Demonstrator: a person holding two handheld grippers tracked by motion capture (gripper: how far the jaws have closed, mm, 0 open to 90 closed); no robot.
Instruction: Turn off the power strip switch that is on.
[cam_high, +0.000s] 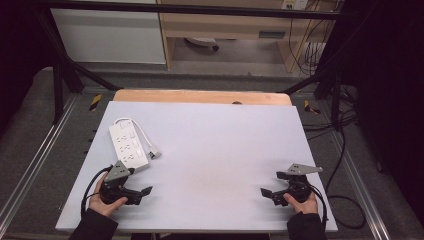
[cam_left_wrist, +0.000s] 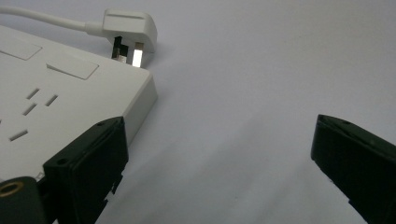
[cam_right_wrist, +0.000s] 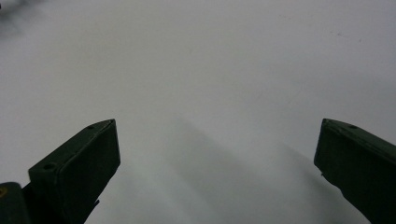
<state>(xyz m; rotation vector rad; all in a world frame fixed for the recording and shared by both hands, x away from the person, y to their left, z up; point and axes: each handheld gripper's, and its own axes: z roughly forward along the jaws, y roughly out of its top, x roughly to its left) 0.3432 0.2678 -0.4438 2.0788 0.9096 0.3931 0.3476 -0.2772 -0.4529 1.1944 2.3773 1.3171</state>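
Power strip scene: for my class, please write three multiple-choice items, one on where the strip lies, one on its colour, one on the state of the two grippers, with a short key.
1. Where does the power strip lie on the table?
A. At the left side, just beyond the left gripper
B. At the right side, beside the right gripper
C. At the middle of the far edge

2. What colour are the power strip and its plug?
A. Black
B. White
C. Orange

3. In what state are the two grippers?
A. Both shut on the cable
B. Left shut on the plug, right open
C. Both open, holding nothing

Key: 1 A, the high view shows the strip at the left, just past the left gripper. 2 B, the left gripper view shows a white body and white plug. 3 C, each gripper view shows jaws wide apart over bare table.
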